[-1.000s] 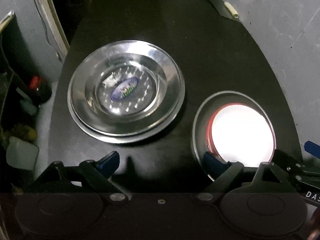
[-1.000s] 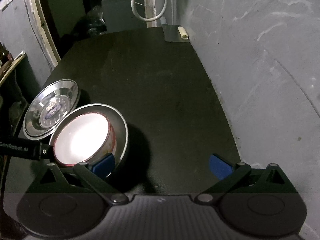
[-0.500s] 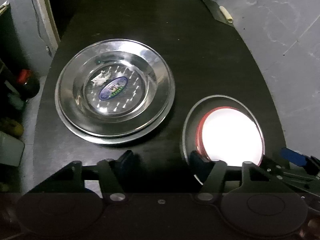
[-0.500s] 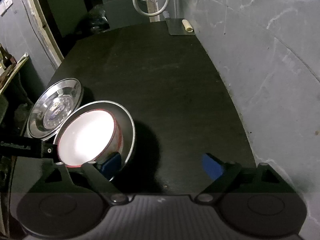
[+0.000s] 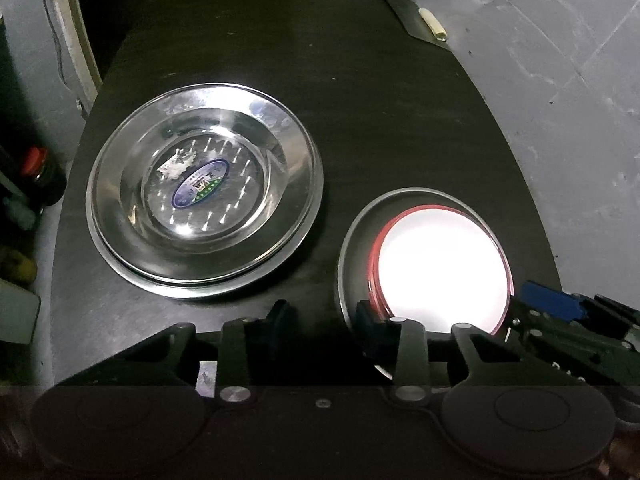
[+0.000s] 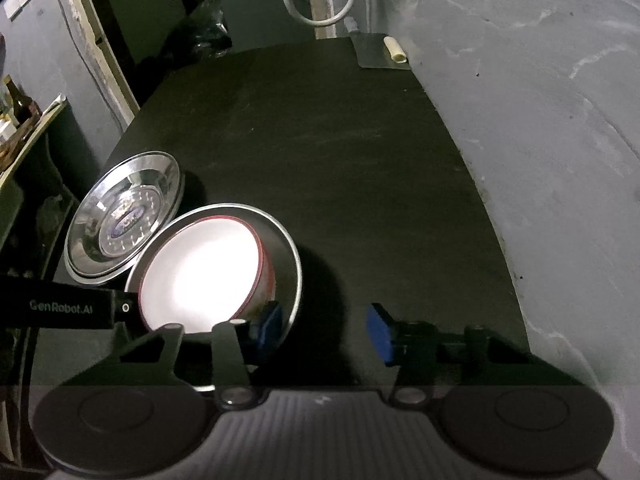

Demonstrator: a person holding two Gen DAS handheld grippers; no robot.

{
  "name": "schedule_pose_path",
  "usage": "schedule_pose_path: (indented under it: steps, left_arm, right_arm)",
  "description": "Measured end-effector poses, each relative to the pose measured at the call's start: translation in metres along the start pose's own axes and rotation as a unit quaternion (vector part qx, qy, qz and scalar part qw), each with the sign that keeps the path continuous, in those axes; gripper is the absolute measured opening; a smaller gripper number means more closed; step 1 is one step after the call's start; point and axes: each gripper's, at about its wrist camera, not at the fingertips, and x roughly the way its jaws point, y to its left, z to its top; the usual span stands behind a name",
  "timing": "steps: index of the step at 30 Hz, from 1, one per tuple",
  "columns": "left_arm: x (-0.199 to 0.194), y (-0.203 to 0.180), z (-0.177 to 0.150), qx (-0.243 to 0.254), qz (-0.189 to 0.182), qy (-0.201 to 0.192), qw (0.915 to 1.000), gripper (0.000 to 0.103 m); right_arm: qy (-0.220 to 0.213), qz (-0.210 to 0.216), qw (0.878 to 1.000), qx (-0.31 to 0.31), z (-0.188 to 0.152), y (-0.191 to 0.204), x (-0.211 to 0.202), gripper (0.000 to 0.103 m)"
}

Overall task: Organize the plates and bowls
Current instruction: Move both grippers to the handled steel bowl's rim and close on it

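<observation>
**Tableware on dark table, both grippers at one dish**

Plates (image 5: 204, 216): a steel stack, one nested in another, sits on the left half of your black table (image 5: 360, 100). The top plate carries an oval blue sticker at its centre. In your right wrist view the stack (image 6: 124, 216) shows at far left, its rim just behind the steel dish.

Dish (image 5: 356, 240): a shallow steel one, right of the plates and apart from them in your left wrist view. It lies near the table's near edge.

Bowl (image 5: 440, 268): white inside, red outside, it sits in the dish. The glare washes out its interior. In your right wrist view the bowl (image 6: 200, 272) sits toward the dish's near-left side.

Left gripper (image 5: 326, 322): your jaws are closing. The right finger's blue pad stands inside the dish at the bowl's near-left rim; the left finger stands over bare table. Only part of the dish's near-left rim lies between them, and the pads press nothing that you can see.

Right gripper (image 6: 324, 328): your jaws are closing here too. The left blue pad stands at the dish's near-right rim, beside the bowl's red wall; the right pad hangs over bare table. Whether the left pad touches the dish cannot be told. Nothing is clamped.

Sundries: a grey wall (image 6: 520, 120) runs along the table's right side. A flat metal piece with a pale handle (image 6: 394, 50) lies at the far right corner.
</observation>
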Motion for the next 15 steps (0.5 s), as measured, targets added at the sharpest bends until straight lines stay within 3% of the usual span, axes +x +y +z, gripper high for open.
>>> schedule_pose_path:
  steps: [7, 15]
  left_arm:
    - [0.0034, -0.0019, 0.0023, 0.004, 0.0, 0.003, 1.0, 0.032]
    - [0.006, -0.0043, 0.0054, 0.003, -0.009, 0.009, 0.9999, 0.018]
  right_arm:
    - [0.006, 0.024, 1.0, 0.013, 0.0031, -0.0026, 0.0071, 0.034]
    - [0.0, 0.055, 0.998, 0.018, 0.0031, -0.0048, 0.0087, 0.015]
